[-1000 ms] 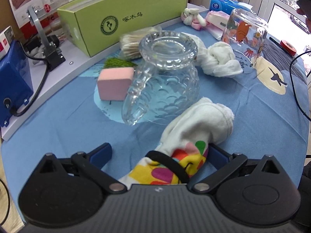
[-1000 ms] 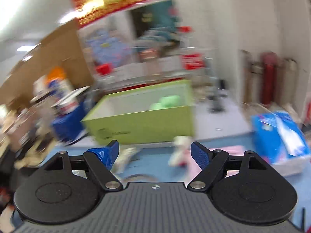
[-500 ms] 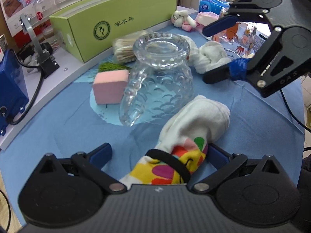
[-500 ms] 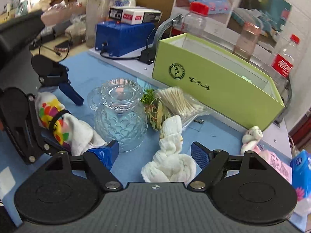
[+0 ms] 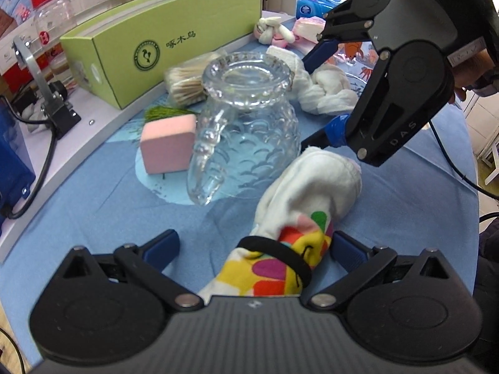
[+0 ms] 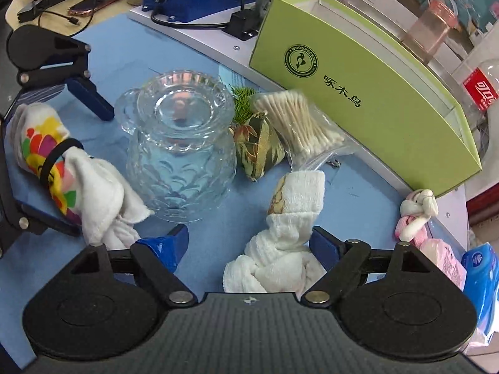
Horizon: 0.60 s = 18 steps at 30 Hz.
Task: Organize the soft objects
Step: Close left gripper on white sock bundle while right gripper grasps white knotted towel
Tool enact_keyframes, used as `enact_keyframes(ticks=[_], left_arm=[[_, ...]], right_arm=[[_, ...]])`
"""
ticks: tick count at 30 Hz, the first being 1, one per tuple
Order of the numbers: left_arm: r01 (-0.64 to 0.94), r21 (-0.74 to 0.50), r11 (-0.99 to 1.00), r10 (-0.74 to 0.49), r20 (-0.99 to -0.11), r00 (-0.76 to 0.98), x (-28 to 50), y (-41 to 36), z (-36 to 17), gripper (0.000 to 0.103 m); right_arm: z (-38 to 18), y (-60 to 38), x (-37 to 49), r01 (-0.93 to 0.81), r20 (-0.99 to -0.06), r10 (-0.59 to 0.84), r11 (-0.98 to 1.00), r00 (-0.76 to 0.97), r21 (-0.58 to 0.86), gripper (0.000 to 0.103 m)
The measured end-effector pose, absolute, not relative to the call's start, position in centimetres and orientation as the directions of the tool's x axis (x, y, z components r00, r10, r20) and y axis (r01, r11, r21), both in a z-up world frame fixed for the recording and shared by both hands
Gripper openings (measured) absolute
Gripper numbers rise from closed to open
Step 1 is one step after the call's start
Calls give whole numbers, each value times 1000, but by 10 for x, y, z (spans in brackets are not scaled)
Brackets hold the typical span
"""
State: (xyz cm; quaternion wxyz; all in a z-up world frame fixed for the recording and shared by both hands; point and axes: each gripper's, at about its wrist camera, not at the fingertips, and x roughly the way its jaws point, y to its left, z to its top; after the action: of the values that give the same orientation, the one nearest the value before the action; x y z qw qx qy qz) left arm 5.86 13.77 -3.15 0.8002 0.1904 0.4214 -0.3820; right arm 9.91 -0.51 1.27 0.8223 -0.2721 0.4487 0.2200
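A white cloth with a colourful flower print and a black band [image 5: 299, 215] lies on the blue table between the fingers of my open left gripper [image 5: 254, 244]; it also shows in the right wrist view [image 6: 71, 171]. A knotted white towel [image 6: 280, 243] lies between the fingers of my open right gripper [image 6: 249, 243], against the right finger. In the left wrist view the right gripper [image 5: 324, 93] hovers over that towel [image 5: 324, 93], which is partly hidden. A small pink-and-white knotted cloth [image 6: 416, 215] lies by the green box [image 6: 368, 99].
An upturned glass pitcher [image 5: 246, 118] stands between the two cloths. A pink sponge [image 5: 168, 143], a bag of cotton swabs [image 6: 299, 124] and a leaf-patterned pouch [image 6: 257, 146] lie near the box. A blue tissue pack [image 6: 480, 265] sits at the right.
My right gripper came down from a high, blurred view to the table and now straddles the knotted white towel. My left gripper stayed around the flower-print cloth.
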Motion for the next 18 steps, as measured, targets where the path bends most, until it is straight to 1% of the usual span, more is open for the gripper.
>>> enact_keyframes(ticks=[2, 5, 6, 7, 8, 9, 10, 11, 12, 14, 16, 18], left_arm=[[773, -17, 635, -455, -816, 356, 58, 139, -32, 99], [775, -24, 632, -471, -806, 358, 55, 141, -30, 89], [774, -28, 633, -474, -804, 359, 53, 142, -29, 83], [774, -37, 632, -482, -801, 355, 50, 144, -26, 71], [774, -45, 632, -489, -798, 353, 47, 145, -24, 66], [776, -52, 628, -494, -797, 347, 44, 145, -22, 49], [773, -54, 632, -491, -800, 346, 40, 144, -19, 43], [766, -46, 641, -484, -799, 357, 37, 143, -16, 41], [758, -41, 650, -477, -799, 366, 33, 143, -14, 37], [727, -67, 683, -472, -800, 370, 27, 145, -9, 36], [699, -118, 705, -488, -796, 358, 21, 151, 0, 35], [679, -132, 722, -497, -781, 377, 11, 156, 13, 35]], right_arm=[[12, -5, 100, -587, -858, 113, 773, 501, -241, 73], [11, -4, 98, -570, -852, 108, 785, 512, -243, 74], [10, -4, 94, -570, -844, 112, 783, 524, -250, 73], [9, -4, 91, -574, -833, 122, 778, 539, -257, 72], [9, -6, 88, -580, -823, 140, 773, 550, -256, 69], [8, -8, 86, -590, -814, 163, 767, 557, -251, 66], [7, -11, 85, -597, -807, 185, 765, 561, -239, 58], [8, -15, 85, -593, -805, 200, 775, 559, -220, 34], [9, -18, 85, -585, -802, 207, 785, 560, -205, 20], [11, -24, 81, -575, -791, 225, 796, 569, -188, 12], [19, -32, 73, -574, -776, 273, 808, 568, -136, 9], [33, -41, 64, -567, -749, 318, 819, 581, -91, 9]])
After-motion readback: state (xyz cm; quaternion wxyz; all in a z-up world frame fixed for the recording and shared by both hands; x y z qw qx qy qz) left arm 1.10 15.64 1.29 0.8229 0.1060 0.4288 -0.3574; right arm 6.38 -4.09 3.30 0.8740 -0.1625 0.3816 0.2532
